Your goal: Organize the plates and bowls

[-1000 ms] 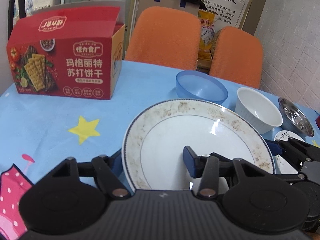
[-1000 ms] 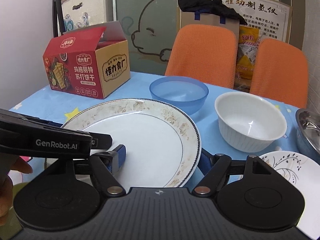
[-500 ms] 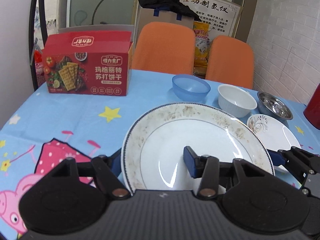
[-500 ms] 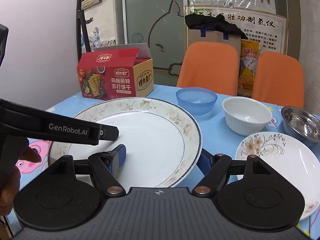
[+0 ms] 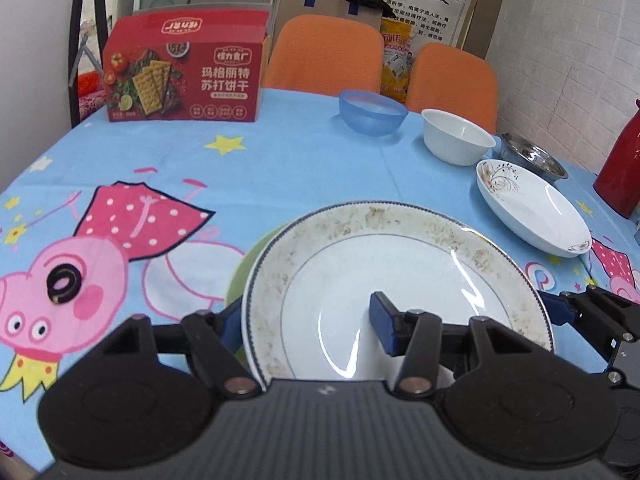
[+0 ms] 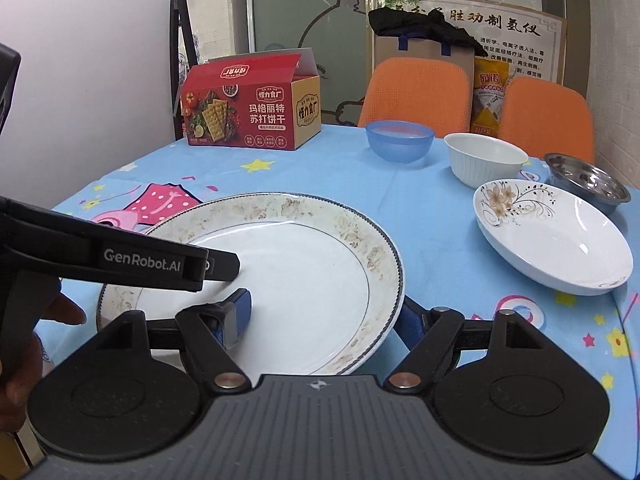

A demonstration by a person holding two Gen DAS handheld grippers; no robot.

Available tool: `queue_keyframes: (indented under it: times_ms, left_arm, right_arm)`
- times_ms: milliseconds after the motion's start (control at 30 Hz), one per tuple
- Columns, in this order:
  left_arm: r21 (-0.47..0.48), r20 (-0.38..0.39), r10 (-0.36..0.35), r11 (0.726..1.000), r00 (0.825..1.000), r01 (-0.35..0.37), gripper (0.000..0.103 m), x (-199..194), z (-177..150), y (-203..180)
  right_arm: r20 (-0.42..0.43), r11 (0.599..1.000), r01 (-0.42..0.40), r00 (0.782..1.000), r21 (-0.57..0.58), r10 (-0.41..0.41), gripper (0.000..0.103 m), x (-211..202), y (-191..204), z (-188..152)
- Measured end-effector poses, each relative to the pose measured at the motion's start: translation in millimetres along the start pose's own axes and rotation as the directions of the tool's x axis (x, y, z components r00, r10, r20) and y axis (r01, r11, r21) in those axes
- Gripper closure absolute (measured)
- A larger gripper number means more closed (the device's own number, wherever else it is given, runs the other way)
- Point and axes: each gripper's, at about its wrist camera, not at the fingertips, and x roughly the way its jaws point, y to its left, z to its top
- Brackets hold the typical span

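Note:
A large white plate with a brown-patterned rim (image 5: 384,264) is held by both grippers. My left gripper (image 5: 308,320) is shut on its left edge; my right gripper (image 6: 324,312) is shut on its right edge (image 6: 372,280). A green plate (image 5: 244,268) lies on the table under its left side. A flowered white plate (image 5: 532,208) (image 6: 556,236), a white bowl (image 5: 458,142) (image 6: 484,160), a blue bowl (image 5: 372,116) (image 6: 400,140) and a steel bowl (image 5: 534,158) (image 6: 588,180) stand farther back on the right.
A red cracker box (image 5: 184,76) (image 6: 248,108) stands at the back left of the blue cartoon tablecloth (image 5: 160,184). Two orange chairs (image 5: 324,56) stand behind the table. A red flask (image 5: 622,164) is at the right edge.
The large plate, held by both grippers, has been carried back toward the near side of the table and lowered. The bowls and box now look farther away, and the green plate has come into view.

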Motion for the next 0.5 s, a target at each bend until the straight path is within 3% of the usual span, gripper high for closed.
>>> queue_keyframes:
  times_ms: [100,167,267,400,500]
  left_arm:
    - [0.031,0.022,0.003,1.0,1.0,-0.004,0.048,0.3,-2.1,-0.6]
    - [0.034,0.065,0.011,0.999,0.998,-0.014,0.037,-10.4,1.6,1.0]
    - [-0.003,0.142,-0.026,1.0,0.99,0.027,0.031,-35.1,13.4,6.1]
    - [0.002,0.196,-0.039,0.999,0.98,0.039,0.03,-53.2,27.6,1.2]
    - [0.007,0.188,-0.057,0.998,0.981,0.056,0.03,-52.4,30.4,-6.1]
  right_arm:
    - [0.004,1.0,-0.003,1.0,0.019,0.003,0.0,3.3,-4.9,-2.9]
    - [0.042,0.999,0.034,0.998,0.032,-0.035,0.0,-4.9,-7.7,-2.4]
    - [0.109,0.997,0.034,0.993,0.069,-0.042,0.0,-21.4,-17.7,1.9]
    - [0.117,0.992,0.04,0.992,0.123,-0.055,0.0,-31.6,-35.0,3.4]
    - [0.102,0.983,0.044,0.993,0.176,-0.063,0.0,-35.7,-48.9,-2.2]
